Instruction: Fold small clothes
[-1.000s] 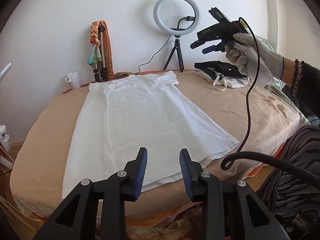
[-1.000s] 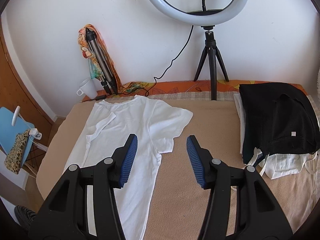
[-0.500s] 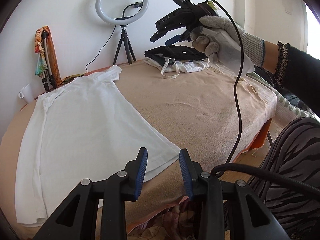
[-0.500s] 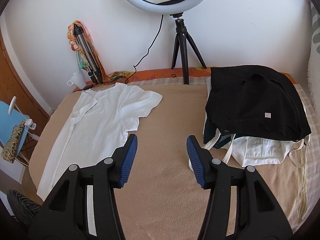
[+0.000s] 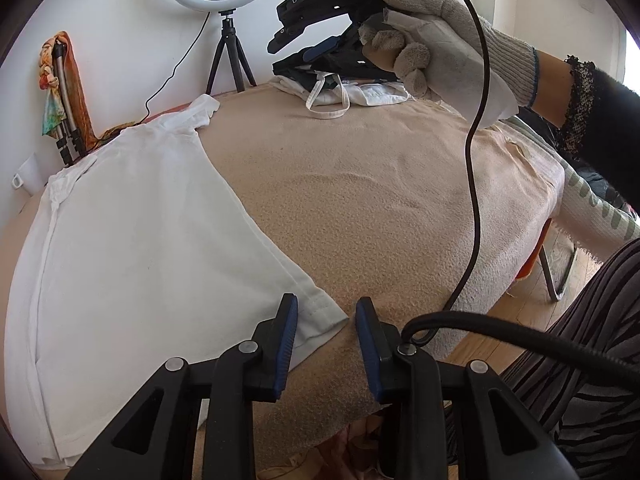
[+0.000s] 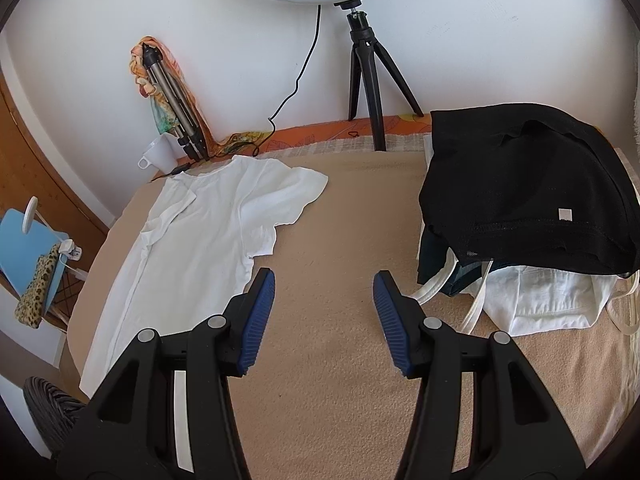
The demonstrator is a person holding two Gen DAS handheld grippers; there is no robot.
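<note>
Gloved right hand (image 5: 436,40) holds right gripper (image 6: 324,292) raised, jaws apart.

White T-shirt (image 6: 208,224); beige blanket (image 6: 340,248); black garment (image 6: 528,184); leopard-print cloth (image 6: 36,292).

bright, even daylight, soft shadows; glare at the far right edge; sharp focus; fisheye bending, dark corners.

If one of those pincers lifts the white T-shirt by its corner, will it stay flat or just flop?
Most likely it flops: the white T-shirt lies thin and limp on the beige blanket, its sleeve already rumpled. It looks light, so the open left gripper near the hem corner should lift it easily. The fuzzy blanket may drag on it if pulled sideways.
</note>
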